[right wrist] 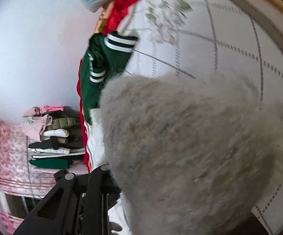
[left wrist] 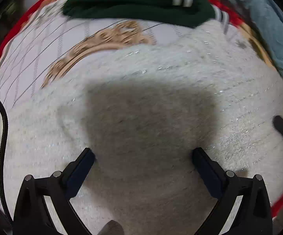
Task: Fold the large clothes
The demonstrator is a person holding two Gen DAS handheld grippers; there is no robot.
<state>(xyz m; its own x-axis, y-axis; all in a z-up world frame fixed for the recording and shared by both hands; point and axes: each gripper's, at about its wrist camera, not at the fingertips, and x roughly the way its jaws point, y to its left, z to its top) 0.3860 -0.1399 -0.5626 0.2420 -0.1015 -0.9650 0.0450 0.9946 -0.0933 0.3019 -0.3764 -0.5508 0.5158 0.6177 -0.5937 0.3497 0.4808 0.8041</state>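
The left gripper points steeply down over a fluffy cream sweater spread on the bed, its fingers spread wide with nothing between them, hovering above their own shadow on the knit. Beyond the fingertips the sweater runs to its far edge, and past that lies a dark green garment with white stripes, on the quilted bedcover with a tan floral print. Off to the right of the fingers a grey-blue cloth bunches along the bed's edge.

At the right gripper, a thick fold of the same sweater bulges up, covering the fingertips, so I cannot tell whether the fingers are clamped on it or merely beneath it. To the left of these fingers, beside the bed, sits a stack of folded clothes.
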